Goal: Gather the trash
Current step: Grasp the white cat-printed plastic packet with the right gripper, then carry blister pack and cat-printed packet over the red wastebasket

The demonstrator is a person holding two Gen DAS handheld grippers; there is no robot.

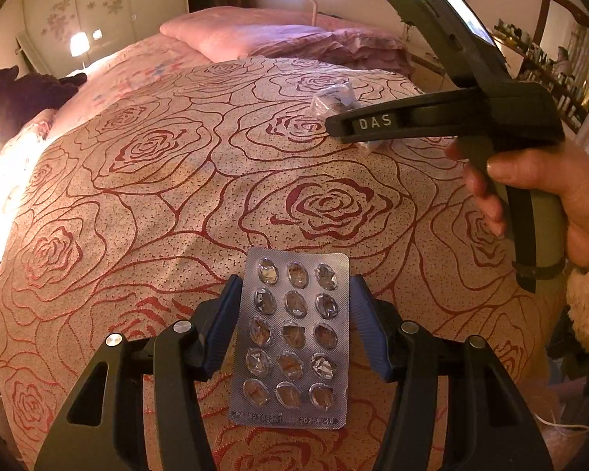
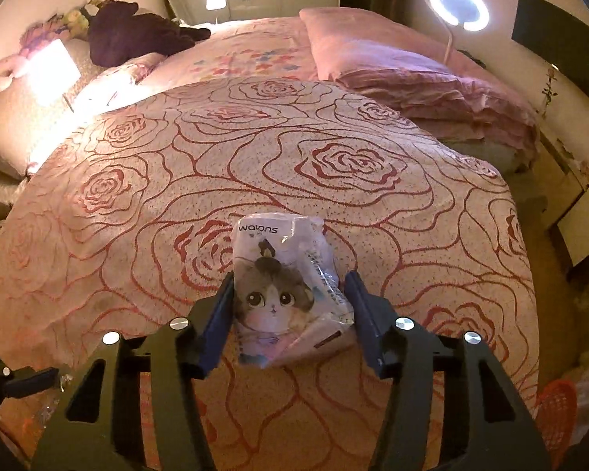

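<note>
An empty silver blister pack (image 1: 292, 337) lies flat on the rose-patterned bedspread (image 1: 176, 180). My left gripper (image 1: 294, 286) is open, its blue fingers on either side of the pack, close to its edges. A crumpled tissue packet with a cat picture (image 2: 284, 290) lies on the bedspread (image 2: 255, 165). My right gripper (image 2: 288, 286) is open and straddles it, the left finger touching the packet's side. In the left wrist view the right gripper's body (image 1: 443, 117) hovers over that packet (image 1: 333, 98), far right.
Pink pillows and a folded quilt (image 2: 412, 74) lie at the head of the bed. A dark plush toy (image 2: 137, 35) sits far left. A ring lamp (image 2: 457, 6) glows behind. A red basket (image 2: 557, 412) stands on the floor at lower right.
</note>
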